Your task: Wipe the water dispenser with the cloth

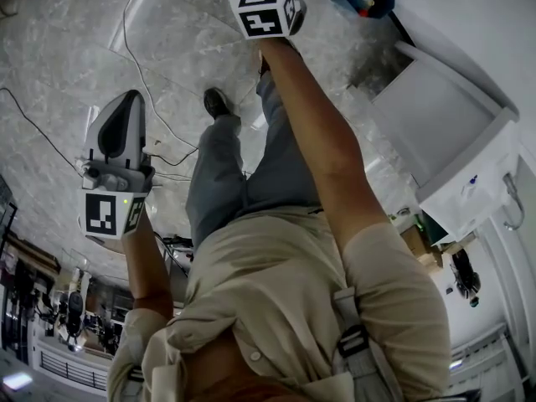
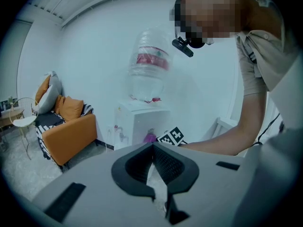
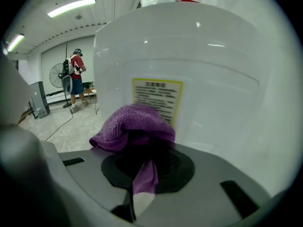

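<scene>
My right gripper (image 3: 142, 150) has its fingers clamped on the purple cloth (image 3: 135, 124) — soft, light, best held by the bunch — just beside the water dispenser (image 3: 213, 70) and its smooth, probably slick white side. The left gripper (image 2: 152, 148) has its fingers together, empty. Pale stone floor (image 1: 67, 74) — cables (image 1: 134, 48) trailing.

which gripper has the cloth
The right gripper, shut on the purple cloth at the water dispenser; the left gripper is shut on nothing.

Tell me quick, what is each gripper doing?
Left gripper: closed, holding nothing.
Right gripper: closed on the purple cloth.
</scene>
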Motion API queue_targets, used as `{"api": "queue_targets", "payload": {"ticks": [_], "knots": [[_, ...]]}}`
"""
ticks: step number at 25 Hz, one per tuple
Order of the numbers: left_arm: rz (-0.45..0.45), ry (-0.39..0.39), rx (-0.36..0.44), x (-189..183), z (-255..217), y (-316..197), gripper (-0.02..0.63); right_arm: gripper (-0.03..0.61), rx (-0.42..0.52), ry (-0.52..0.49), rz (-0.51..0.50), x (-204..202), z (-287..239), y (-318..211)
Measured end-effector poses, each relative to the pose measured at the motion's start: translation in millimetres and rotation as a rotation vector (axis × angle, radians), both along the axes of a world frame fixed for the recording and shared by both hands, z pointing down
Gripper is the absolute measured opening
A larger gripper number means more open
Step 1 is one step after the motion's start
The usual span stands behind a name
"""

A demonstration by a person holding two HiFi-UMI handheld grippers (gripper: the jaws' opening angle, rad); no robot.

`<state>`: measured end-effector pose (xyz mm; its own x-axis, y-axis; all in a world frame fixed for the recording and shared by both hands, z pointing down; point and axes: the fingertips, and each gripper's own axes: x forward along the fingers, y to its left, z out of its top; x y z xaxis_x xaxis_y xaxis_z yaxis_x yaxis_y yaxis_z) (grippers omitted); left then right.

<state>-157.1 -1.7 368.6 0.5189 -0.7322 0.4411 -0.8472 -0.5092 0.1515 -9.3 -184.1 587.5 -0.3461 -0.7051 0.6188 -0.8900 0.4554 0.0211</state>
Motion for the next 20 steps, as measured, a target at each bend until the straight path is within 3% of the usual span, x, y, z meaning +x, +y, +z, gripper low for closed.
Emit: {"api": "queue_targets", "payload": {"ticks": [11, 20], "knots": [[0.03, 0.003, -0.014, 23.6, 10.1, -4.0, 0.016, 0.058, -0.015, 0.064, 0.239, 143.2, 20.0, -24.9], [0.026, 0.007, -0.015, 17.1, 14.2, -4.5, 0.017, 0.058, 0.028, 0.05, 0.249, 129.7, 7.3, -29.9]]}}
